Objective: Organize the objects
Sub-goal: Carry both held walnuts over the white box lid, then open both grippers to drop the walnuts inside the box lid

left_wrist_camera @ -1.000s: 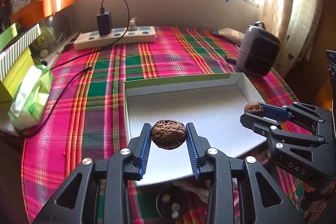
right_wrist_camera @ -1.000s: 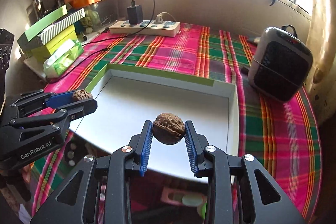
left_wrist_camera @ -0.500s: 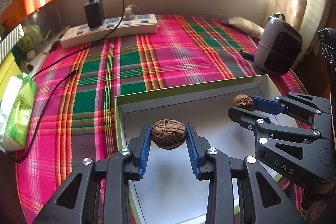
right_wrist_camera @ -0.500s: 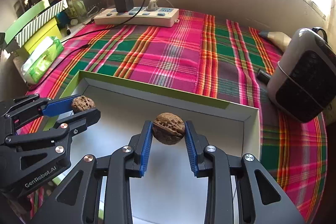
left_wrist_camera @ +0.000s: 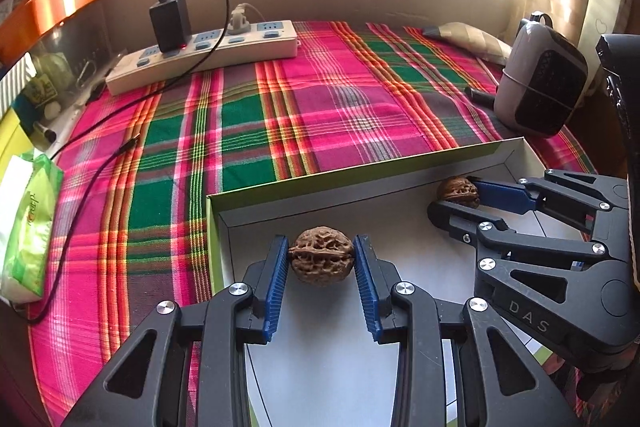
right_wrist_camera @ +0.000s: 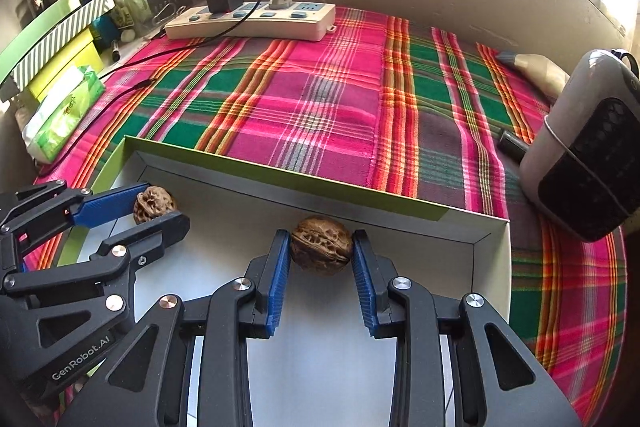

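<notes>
My left gripper (left_wrist_camera: 321, 259) is shut on a brown walnut (left_wrist_camera: 321, 253), its blue pads pressed to both sides. It hangs over the near left corner of a shallow white box with a green rim (left_wrist_camera: 360, 171). My right gripper (right_wrist_camera: 322, 251) is shut on a second walnut (right_wrist_camera: 321, 249) over the same box (right_wrist_camera: 280, 175), near its far wall. In the left wrist view the right gripper (left_wrist_camera: 456, 197) shows at the right with its walnut (left_wrist_camera: 458, 191). Seen from the right wrist, the left gripper (right_wrist_camera: 154, 205) and its walnut (right_wrist_camera: 153, 203) are at the left.
The box lies on a pink and green plaid cloth (left_wrist_camera: 320, 107). A white power strip (left_wrist_camera: 208, 51) with a black charger and cable lies at the back. A small grey heater (right_wrist_camera: 588, 151) stands right of the box. A green tissue pack (left_wrist_camera: 28, 223) and stacked boxes sit at the left edge.
Both grippers have moved forward and down over the box, each still holding its walnut. The box's far wall is now much closer to the walnuts.
</notes>
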`<state>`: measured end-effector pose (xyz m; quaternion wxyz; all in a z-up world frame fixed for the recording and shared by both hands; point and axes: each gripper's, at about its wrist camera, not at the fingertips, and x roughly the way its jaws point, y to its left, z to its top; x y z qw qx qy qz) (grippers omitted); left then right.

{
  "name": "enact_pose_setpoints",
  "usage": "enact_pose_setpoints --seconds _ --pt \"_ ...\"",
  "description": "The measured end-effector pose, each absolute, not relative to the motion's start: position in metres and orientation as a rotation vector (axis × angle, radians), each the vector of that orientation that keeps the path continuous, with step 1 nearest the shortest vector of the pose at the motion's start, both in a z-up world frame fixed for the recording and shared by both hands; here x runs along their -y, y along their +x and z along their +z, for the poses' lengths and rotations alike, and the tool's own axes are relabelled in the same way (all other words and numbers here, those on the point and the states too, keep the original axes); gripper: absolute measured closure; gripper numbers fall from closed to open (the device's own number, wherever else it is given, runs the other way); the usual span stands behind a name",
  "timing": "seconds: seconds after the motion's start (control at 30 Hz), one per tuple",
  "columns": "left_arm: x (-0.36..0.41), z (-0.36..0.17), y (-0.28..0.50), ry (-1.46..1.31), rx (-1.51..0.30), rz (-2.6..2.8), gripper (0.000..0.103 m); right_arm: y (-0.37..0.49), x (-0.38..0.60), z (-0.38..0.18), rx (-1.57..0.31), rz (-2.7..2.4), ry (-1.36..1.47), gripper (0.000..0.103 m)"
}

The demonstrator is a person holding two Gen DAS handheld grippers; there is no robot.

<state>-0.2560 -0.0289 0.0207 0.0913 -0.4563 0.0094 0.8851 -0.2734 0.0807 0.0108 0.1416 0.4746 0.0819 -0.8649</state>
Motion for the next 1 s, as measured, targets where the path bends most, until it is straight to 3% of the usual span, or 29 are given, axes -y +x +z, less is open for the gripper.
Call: enact_pose_setpoints --seconds 0.33,0.43,0.6,1.0 --pt "0.029 0.02 -0.256 -1.362 -0.041 2.631 0.071 -0.276 -0.081 0.011 -0.232 -2.505 1.374 0.069" --pt "0.03 0.021 -0.255 -1.357 -0.04 2.637 0.07 -0.275 -0.082 0.013 -0.224 -2.511 1.37 0.056" --pt "0.034 0.026 -0.251 -1.351 -0.03 2.659 0.064 -0.271 -0.086 0.017 -0.212 -2.535 1.361 0.056" --pt "0.04 0.041 -0.228 -1.315 -0.001 2.69 0.063 -0.248 -0.091 0.031 -0.194 -2.575 1.329 0.055"
